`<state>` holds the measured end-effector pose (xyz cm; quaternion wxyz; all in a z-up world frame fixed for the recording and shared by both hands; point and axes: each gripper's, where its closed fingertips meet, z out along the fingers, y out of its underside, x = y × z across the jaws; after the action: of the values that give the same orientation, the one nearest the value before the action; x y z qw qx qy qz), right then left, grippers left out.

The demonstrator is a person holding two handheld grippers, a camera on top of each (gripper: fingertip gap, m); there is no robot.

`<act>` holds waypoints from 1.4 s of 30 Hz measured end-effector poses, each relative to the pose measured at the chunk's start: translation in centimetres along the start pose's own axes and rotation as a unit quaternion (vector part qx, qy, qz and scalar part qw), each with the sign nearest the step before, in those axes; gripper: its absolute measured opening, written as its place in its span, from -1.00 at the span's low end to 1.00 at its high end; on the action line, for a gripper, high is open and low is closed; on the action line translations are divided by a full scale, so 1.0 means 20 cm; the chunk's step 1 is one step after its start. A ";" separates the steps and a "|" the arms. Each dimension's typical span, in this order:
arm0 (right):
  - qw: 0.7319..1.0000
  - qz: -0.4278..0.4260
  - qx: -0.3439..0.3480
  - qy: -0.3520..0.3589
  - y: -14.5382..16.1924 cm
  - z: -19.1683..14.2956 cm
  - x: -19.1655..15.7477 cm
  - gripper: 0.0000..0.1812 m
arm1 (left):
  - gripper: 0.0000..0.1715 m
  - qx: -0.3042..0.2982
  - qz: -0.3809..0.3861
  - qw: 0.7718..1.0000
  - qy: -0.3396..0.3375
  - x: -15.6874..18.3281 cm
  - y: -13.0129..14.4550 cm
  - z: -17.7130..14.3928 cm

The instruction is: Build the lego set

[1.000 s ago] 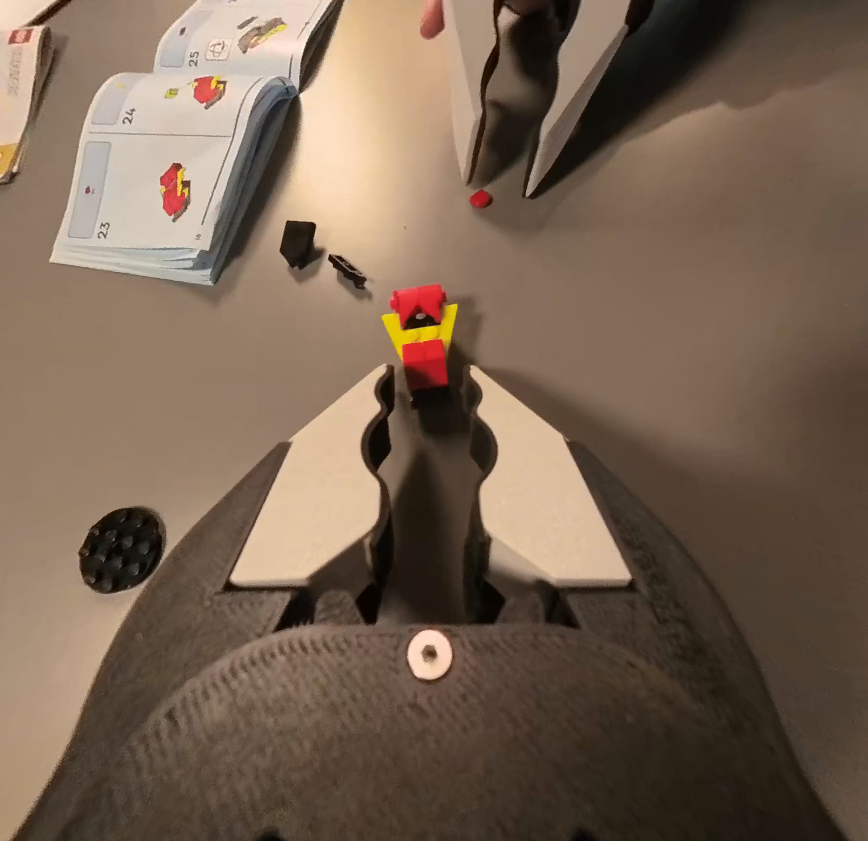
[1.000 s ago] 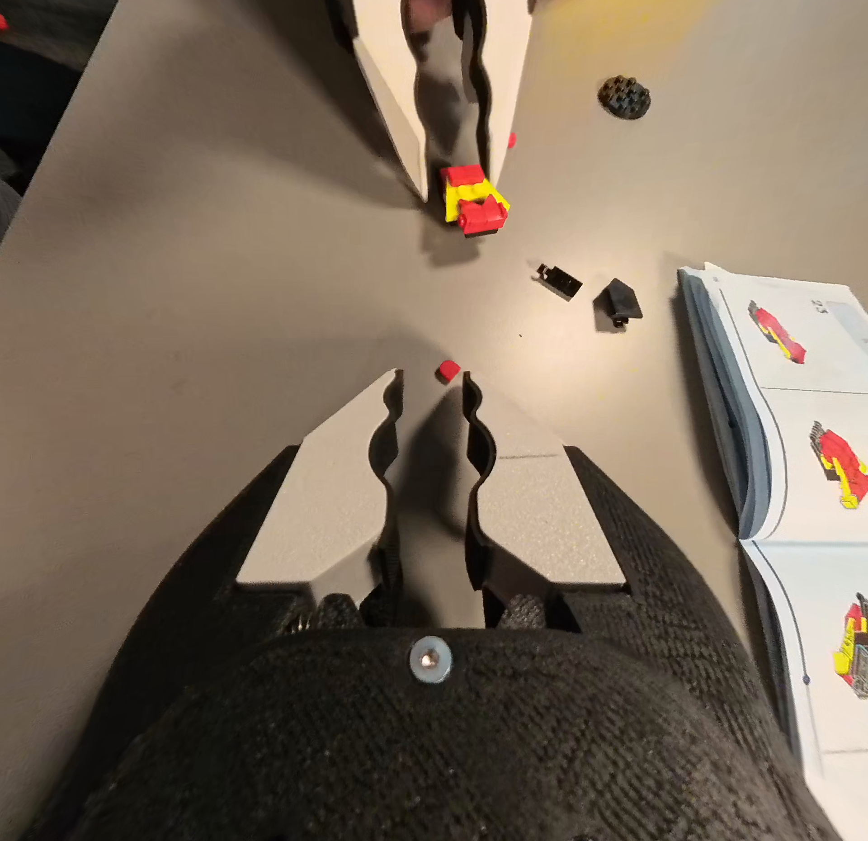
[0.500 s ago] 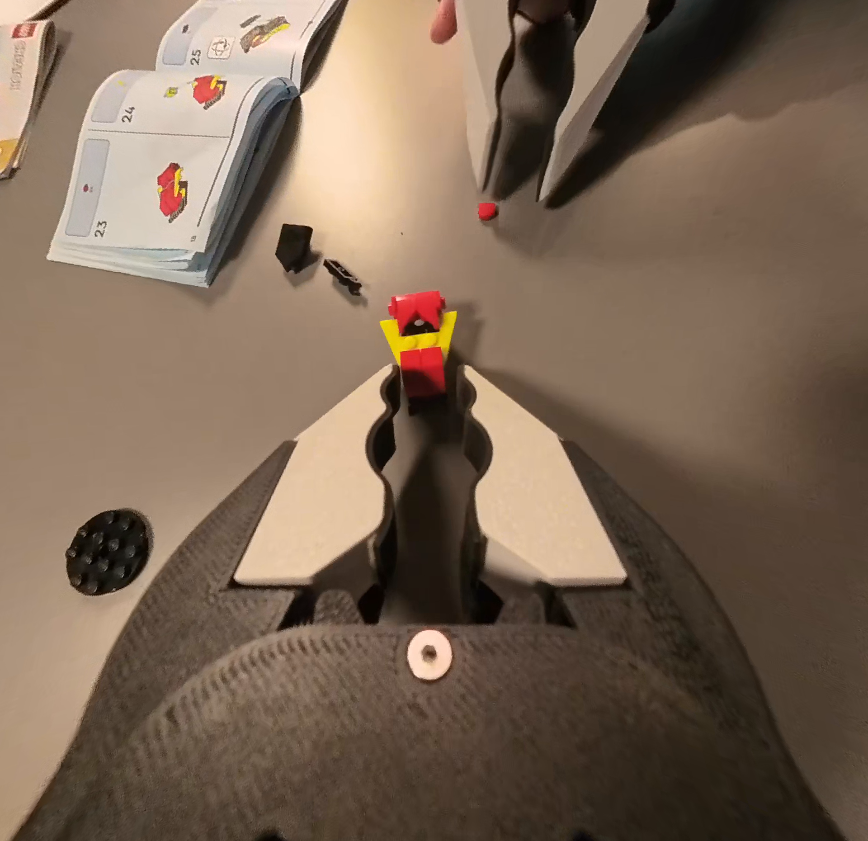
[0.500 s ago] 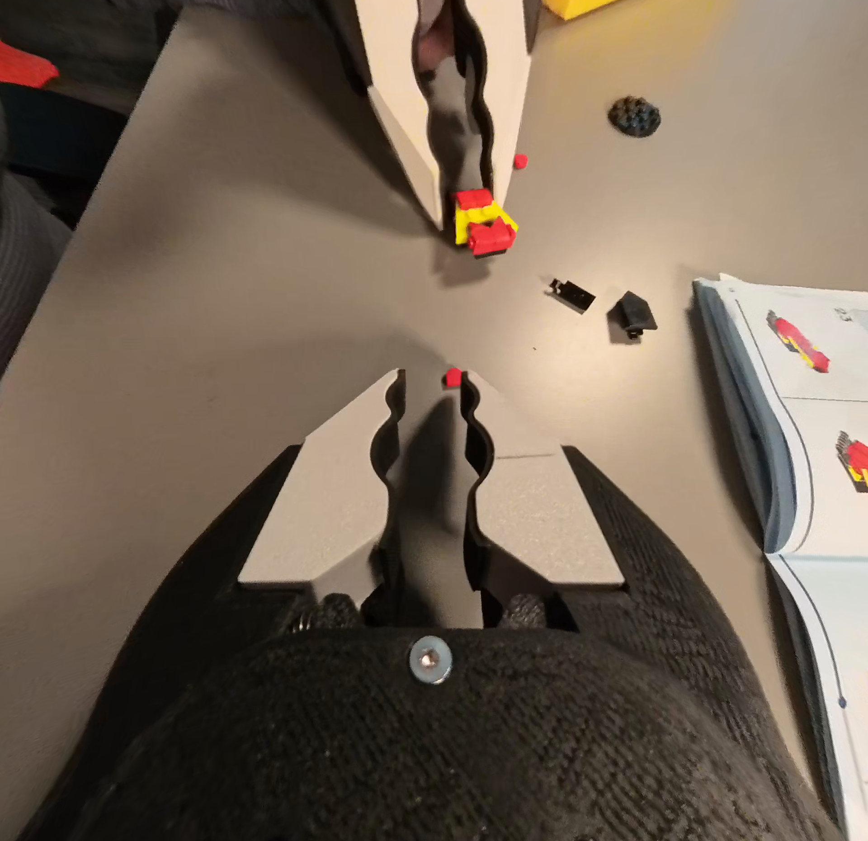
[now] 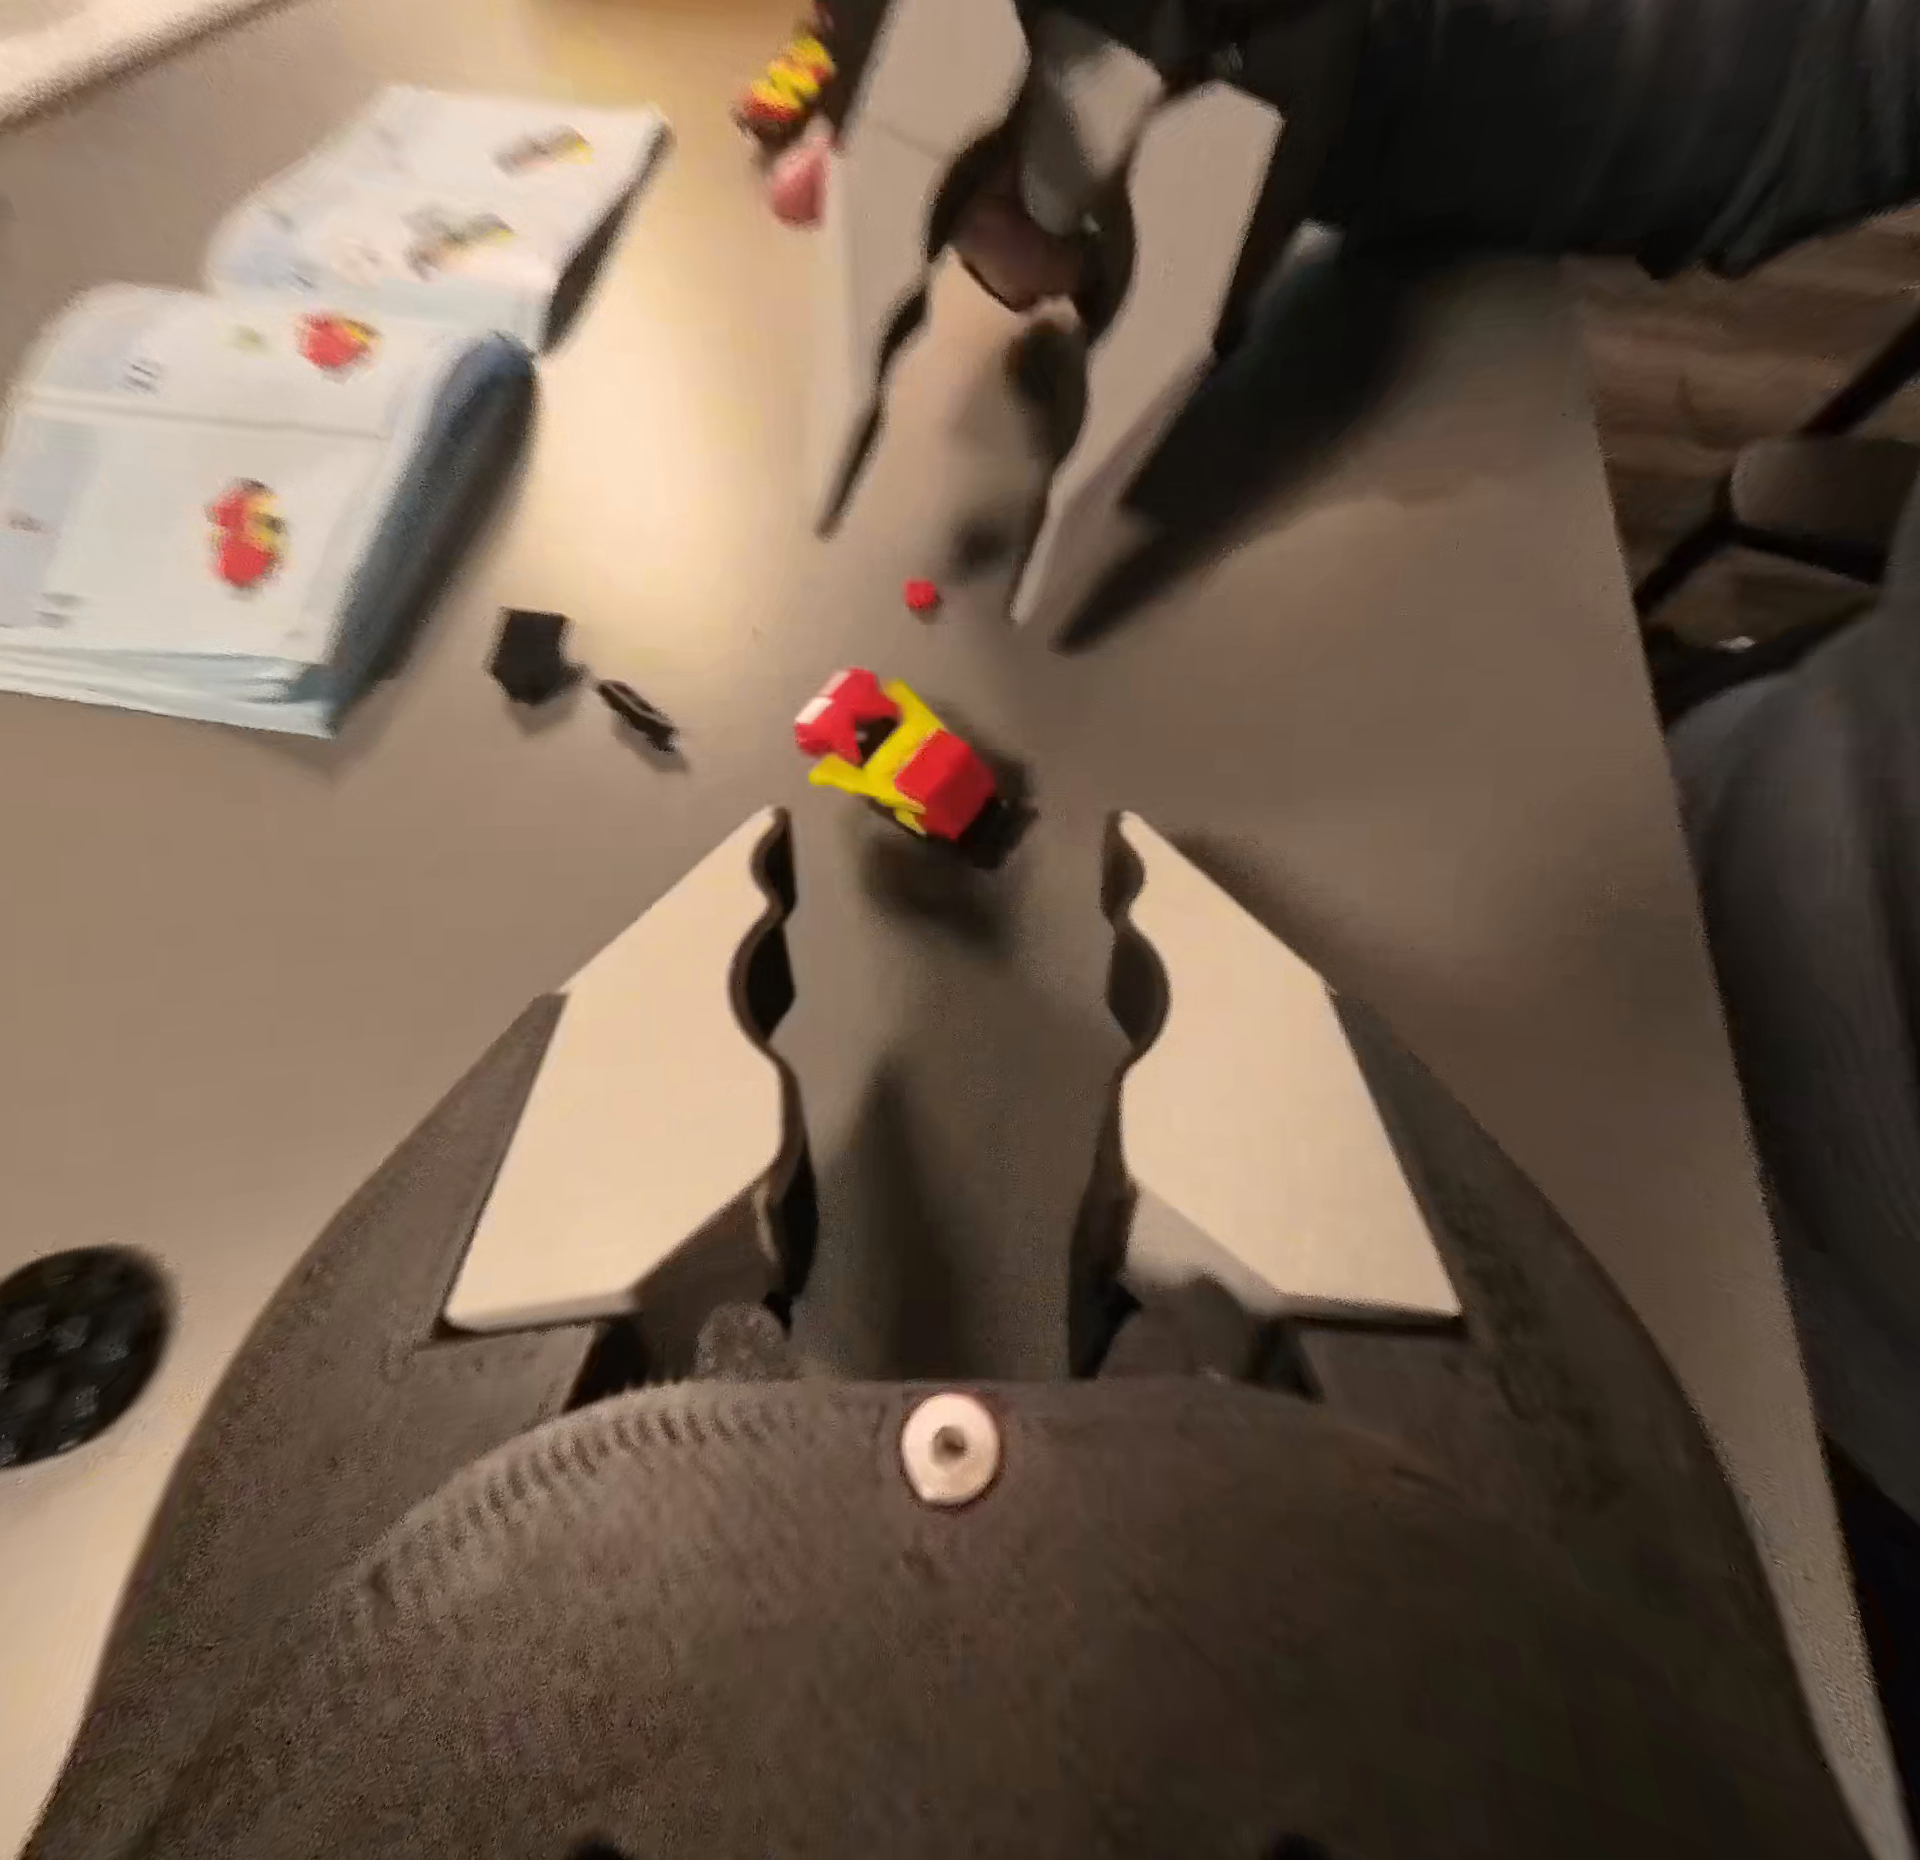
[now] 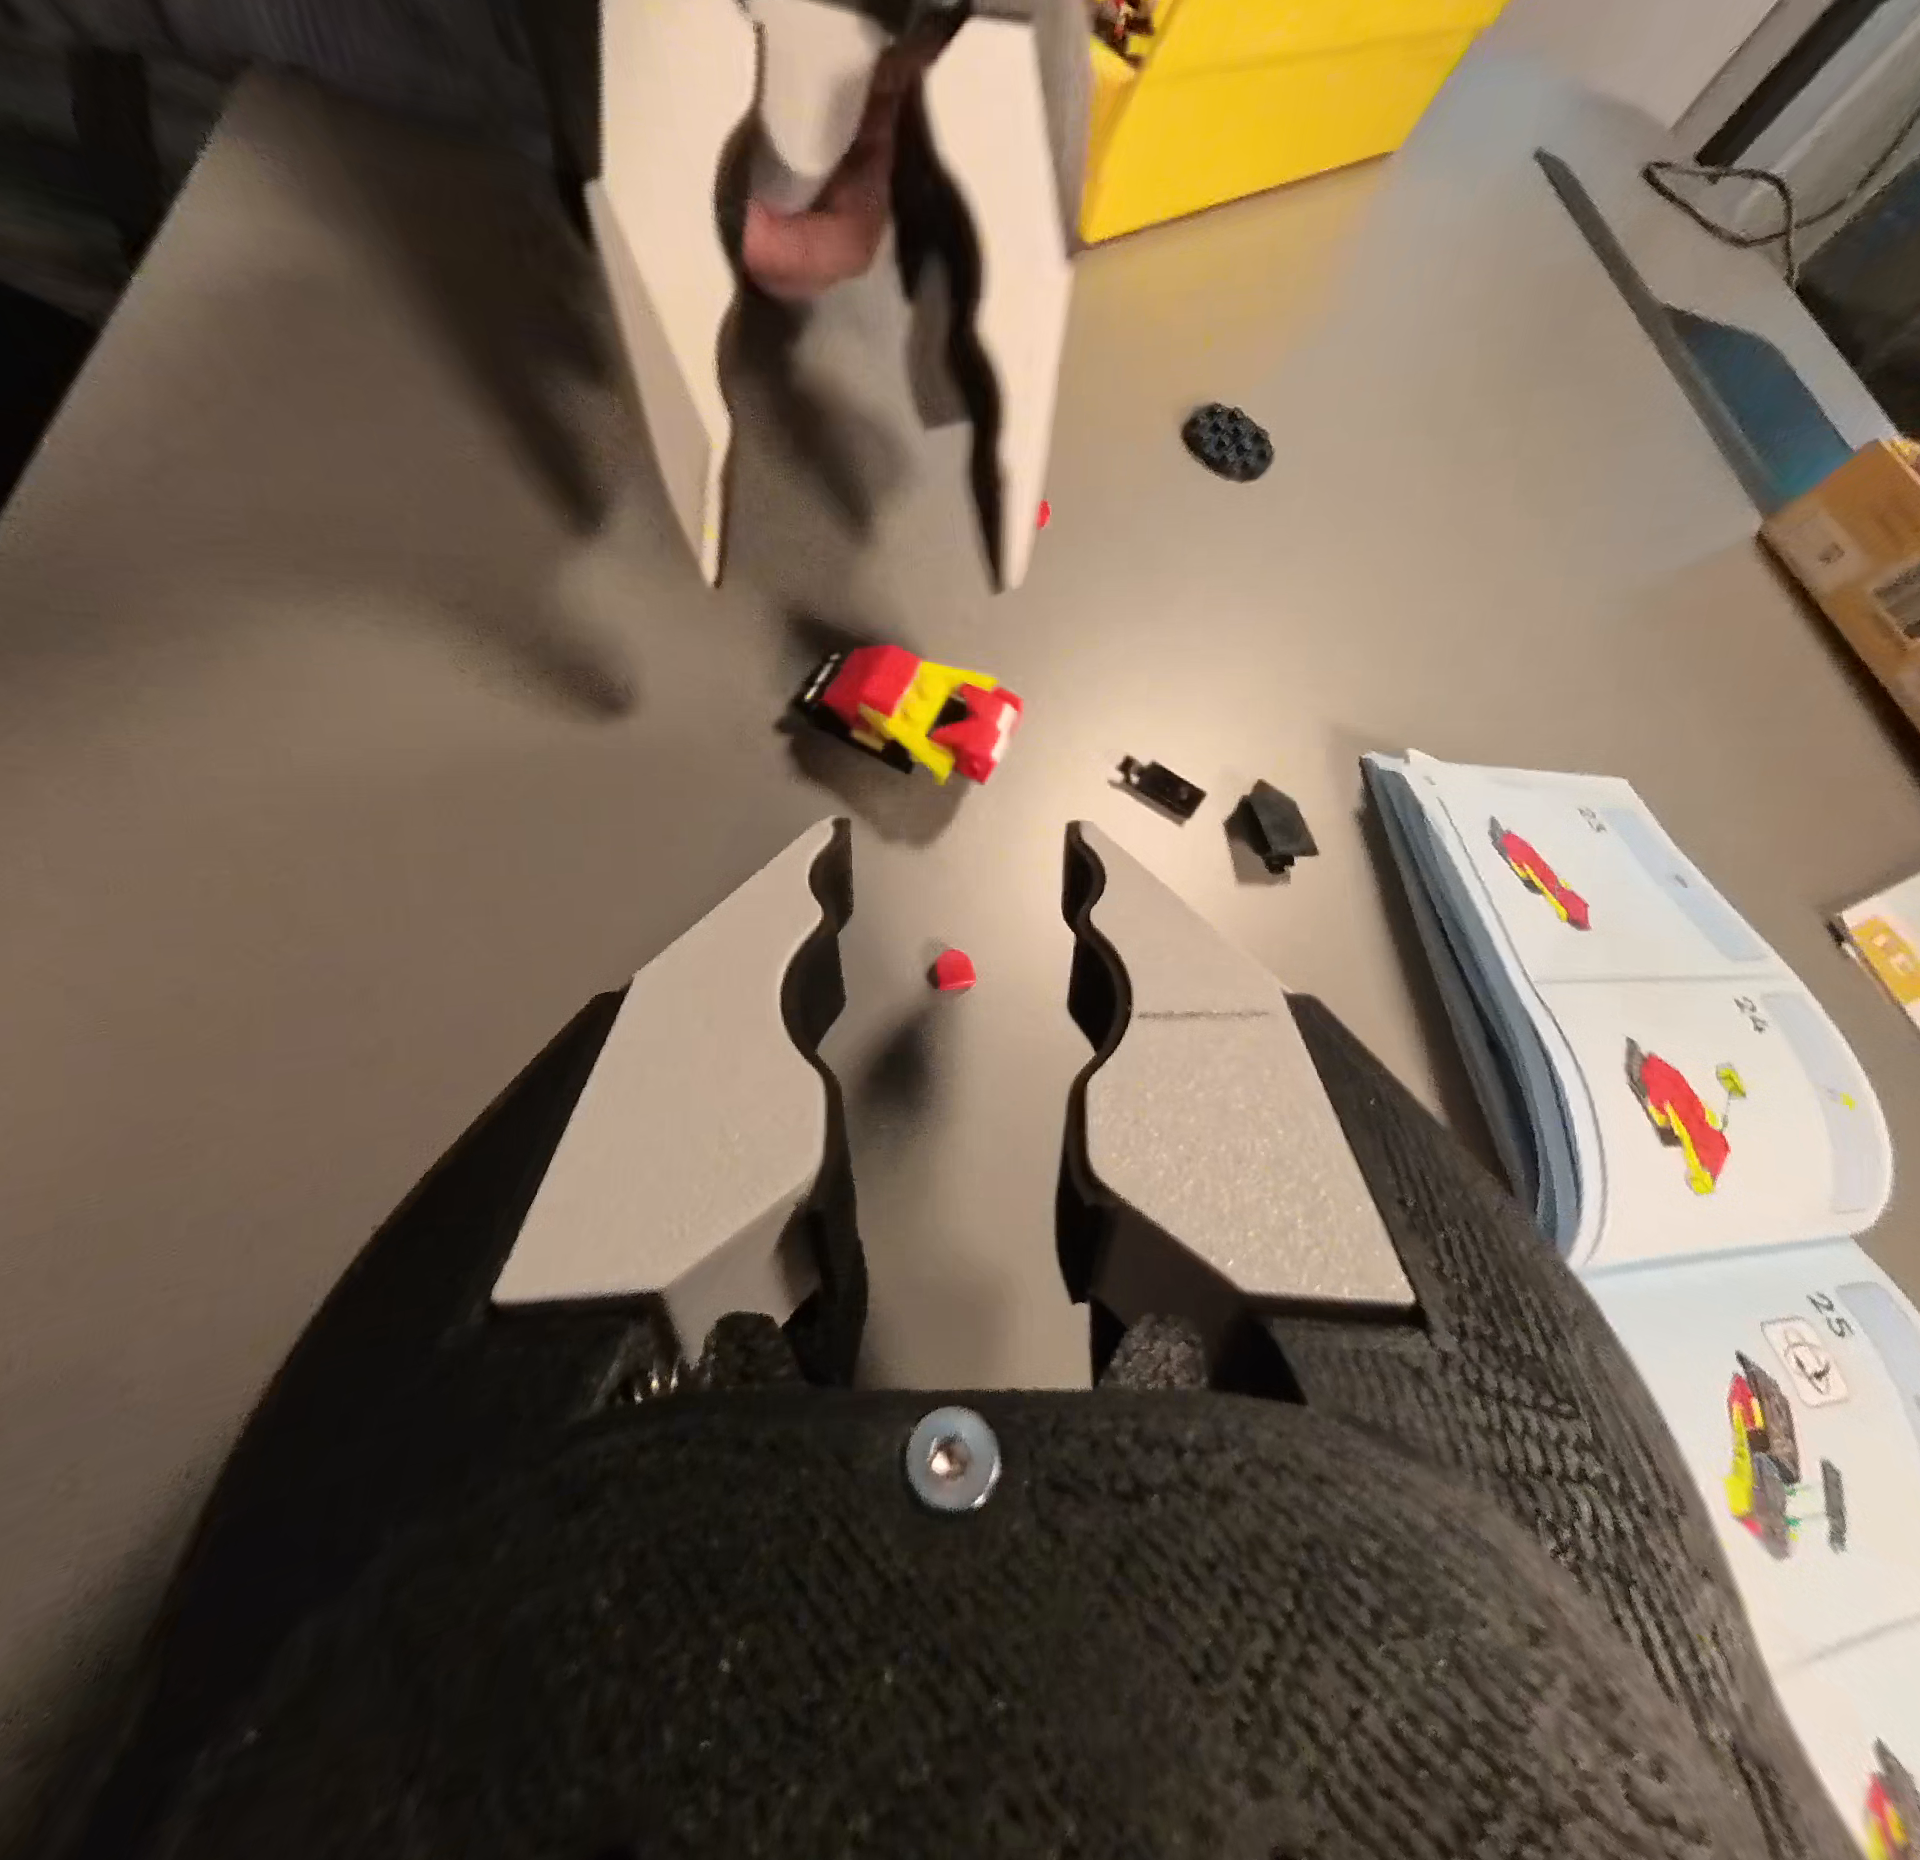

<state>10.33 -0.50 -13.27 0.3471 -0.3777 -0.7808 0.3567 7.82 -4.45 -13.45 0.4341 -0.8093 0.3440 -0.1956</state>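
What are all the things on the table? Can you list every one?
lego car: one, red and yellow, mid-table between both grippers
tiny piece: one, red, between the right gripper's fingers, untouched
small pieces: two, black, beside the booklet
round studded piece: one, black, far side
instruction booklet: one, open, pale blue, right edge
box: one, yellow, far end
table: one, grey
left gripper: open
right gripper: open

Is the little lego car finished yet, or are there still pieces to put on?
Not finished. The red and yellow car has its body built and sits on the table. Nothing is in hand: the left gripper and right gripper are both open and empty. Left to add, it seems: the tiny red piece, two small black pieces and a round black piece. The open booklet shows more steps.
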 end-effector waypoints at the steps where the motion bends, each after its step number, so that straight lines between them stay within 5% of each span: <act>1: 1.000 -0.009 -0.005 0.000 0.00 0.00 -0.01 -0.57 | -0.25 0.014 0.004 1.000 -0.011 -0.02 -0.02 -0.01; 5: 1.000 -0.008 -0.018 0.002 0.03 0.02 0.00 -0.57 | -0.12 -0.021 0.020 1.000 0.000 -0.02 0.02 0.07; 10: 0.992 0.121 0.005 0.036 -0.07 0.09 0.03 -0.58 | -0.07 -0.032 0.043 0.999 0.006 -0.01 0.02 0.09; 18: 0.980 0.181 -0.067 0.049 -0.02 0.22 -0.01 -0.42 | -0.08 0.018 0.033 0.999 0.032 -0.01 -0.03 0.04; 23: 0.979 0.190 -0.068 0.007 -0.03 0.24 -0.04 -0.72 | -0.01 0.069 0.064 0.995 0.035 -0.01 -0.09 0.01; 27: 0.980 0.196 -0.033 -0.028 -0.06 0.22 -0.04 -0.76 | -0.16 0.126 0.182 0.975 -0.028 -0.01 -0.13 -0.06; 32: 0.973 0.225 -0.034 -0.043 -0.04 0.19 -0.03 -0.81 | -0.18 0.056 0.300 0.949 -0.078 -0.04 -0.02 0.00; 38: 0.979 0.198 -0.048 -0.003 -0.03 0.21 0.00 -0.70 | -0.19 0.057 0.298 0.949 -0.087 -0.06 -0.02 0.00; 42: 0.976 0.216 -0.041 -0.010 -0.04 0.22 -0.01 -0.85 | -0.20 0.057 0.312 0.943 -0.099 -0.07 -0.03 0.00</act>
<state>6.60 -2.40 -14.87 0.2384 -0.5477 -0.6984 0.3943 7.01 -3.14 -13.05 0.5510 -0.6503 0.5229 0.0113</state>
